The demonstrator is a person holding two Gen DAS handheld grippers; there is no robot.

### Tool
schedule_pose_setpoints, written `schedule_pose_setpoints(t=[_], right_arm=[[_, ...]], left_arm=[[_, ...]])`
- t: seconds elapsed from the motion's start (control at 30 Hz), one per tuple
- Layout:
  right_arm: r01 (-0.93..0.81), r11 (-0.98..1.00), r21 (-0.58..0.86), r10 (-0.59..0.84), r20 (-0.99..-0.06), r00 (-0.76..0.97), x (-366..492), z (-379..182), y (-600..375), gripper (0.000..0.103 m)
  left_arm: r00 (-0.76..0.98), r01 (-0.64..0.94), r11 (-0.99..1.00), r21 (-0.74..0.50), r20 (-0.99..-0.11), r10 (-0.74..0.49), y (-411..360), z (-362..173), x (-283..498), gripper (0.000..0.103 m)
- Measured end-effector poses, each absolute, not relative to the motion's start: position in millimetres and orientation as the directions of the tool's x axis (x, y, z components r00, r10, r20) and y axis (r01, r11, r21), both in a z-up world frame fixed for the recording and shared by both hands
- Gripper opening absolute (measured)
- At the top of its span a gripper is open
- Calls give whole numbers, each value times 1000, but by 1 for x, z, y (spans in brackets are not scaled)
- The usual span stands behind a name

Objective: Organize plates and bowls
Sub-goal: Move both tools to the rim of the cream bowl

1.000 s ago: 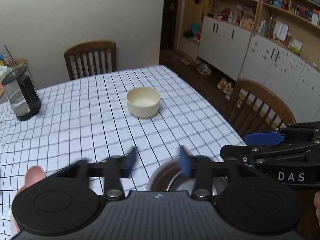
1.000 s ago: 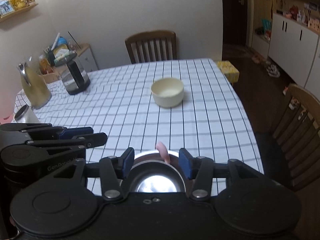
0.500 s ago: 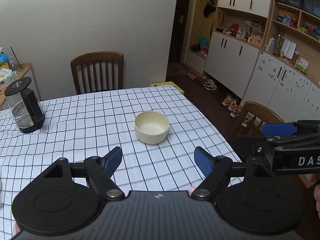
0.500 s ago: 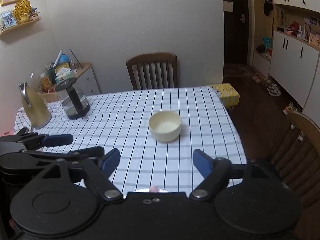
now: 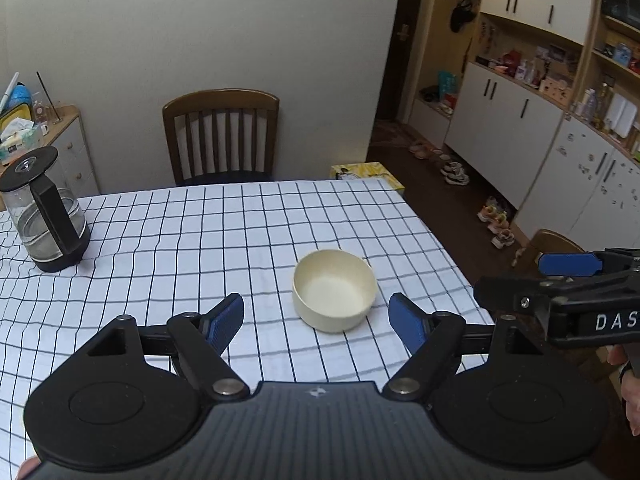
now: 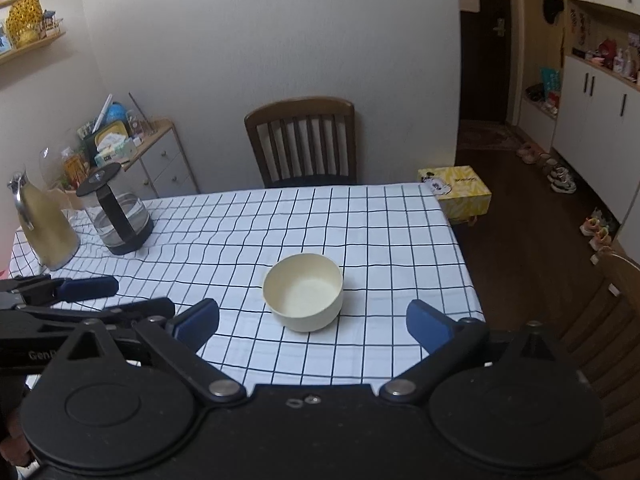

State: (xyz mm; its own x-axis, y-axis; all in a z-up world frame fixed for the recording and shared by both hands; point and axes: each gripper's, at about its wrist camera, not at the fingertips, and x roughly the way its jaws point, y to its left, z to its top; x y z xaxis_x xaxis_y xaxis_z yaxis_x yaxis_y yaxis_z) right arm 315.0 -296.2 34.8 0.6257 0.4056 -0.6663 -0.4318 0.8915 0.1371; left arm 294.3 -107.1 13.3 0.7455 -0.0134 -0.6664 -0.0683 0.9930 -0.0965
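The worktop (image 6: 380, 220) fills the middle of both views, draped in a white cloth with a black grid. At its far edge stands a dark wooden chair (image 6: 302, 140), pushed up to the cloth. Over on the far left corner, a glass kettle (image 6: 116, 216) with a black lid and handle, and just beside it a tall yellowish jug (image 6: 46, 228). Beyond the far right corner, a yellow box (image 6: 458, 192) sits lower down, off the worktop.

Now the left tool (image 5: 316, 318): jaws spread wide, nothing between them, blue pads (image 5: 224, 320) hanging over the cloth. The right tool (image 6: 314, 320): jaws opening, wider apart than the left tool's, also empty. The two sit side by side.

And the cream bowl (image 6: 304, 292), upright and empty, sits alone on the cloth ahead of both tools, untouched by either.
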Motion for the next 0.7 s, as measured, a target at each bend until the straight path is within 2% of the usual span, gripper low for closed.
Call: schedule_pose_setpoints(t=[0.1, 0.2, 0.6, 0.7], right_arm=[[-454, 881, 130, 413, -680, 607, 335, 25, -292, 101], [-467, 874, 133, 419, -692, 588, 354, 16, -289, 101], [-467, 875, 129, 385, -770, 509, 432, -38, -276, 98], [-467, 875, 128, 372, -795, 480, 445, -54, -270, 93]], left_arm=[[742, -100, 990, -96, -670, 10, -106, 4, 313, 96], [731, -128, 988, -86, -682, 36, -103, -5, 332, 100], [608, -191, 981, -20, -787, 103, -94, -65, 420, 100], [570, -203, 979, -20, -816, 101, -89, -82, 438, 100]])
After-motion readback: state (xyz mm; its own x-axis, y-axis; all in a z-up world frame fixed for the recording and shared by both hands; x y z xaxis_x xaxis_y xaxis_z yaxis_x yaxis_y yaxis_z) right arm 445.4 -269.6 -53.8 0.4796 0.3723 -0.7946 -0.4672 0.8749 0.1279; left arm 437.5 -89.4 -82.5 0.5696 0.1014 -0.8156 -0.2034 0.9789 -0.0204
